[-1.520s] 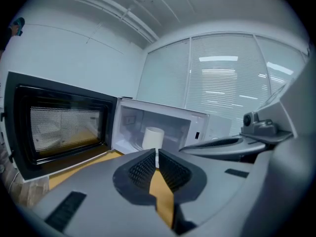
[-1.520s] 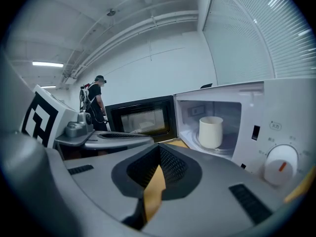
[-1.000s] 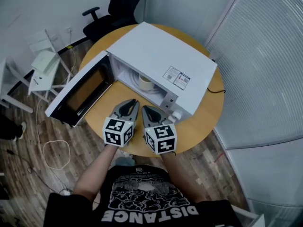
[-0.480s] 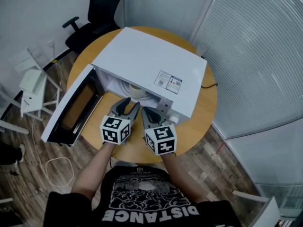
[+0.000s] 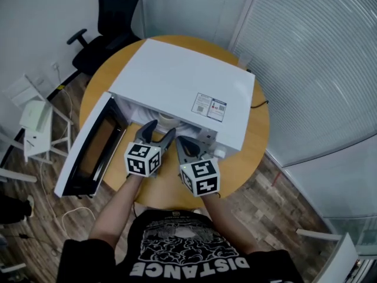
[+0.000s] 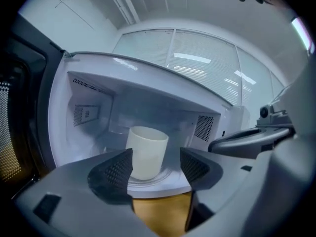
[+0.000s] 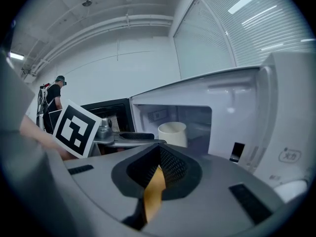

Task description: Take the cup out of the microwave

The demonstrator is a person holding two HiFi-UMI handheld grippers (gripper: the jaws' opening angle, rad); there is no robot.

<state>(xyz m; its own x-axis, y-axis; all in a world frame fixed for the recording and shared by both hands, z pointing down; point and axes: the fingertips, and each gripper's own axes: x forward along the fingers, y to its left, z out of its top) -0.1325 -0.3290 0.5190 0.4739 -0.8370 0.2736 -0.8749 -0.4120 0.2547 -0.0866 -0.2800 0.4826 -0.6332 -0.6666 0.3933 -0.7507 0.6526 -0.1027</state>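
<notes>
the door is open; the cup stands inside the microwave, not yet grasped. the left gripper faces it, jaws just opened, spread, nothing between them; the right gripper is pressed together, empty.

A black office chair stands behind the round wooden table.

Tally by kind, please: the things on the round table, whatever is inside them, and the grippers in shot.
Microwave: 1
Cup: 1
Grippers: 2, the left gripper (jaws have just been opening, nothing between them) and the right gripper
Total: 4
</notes>
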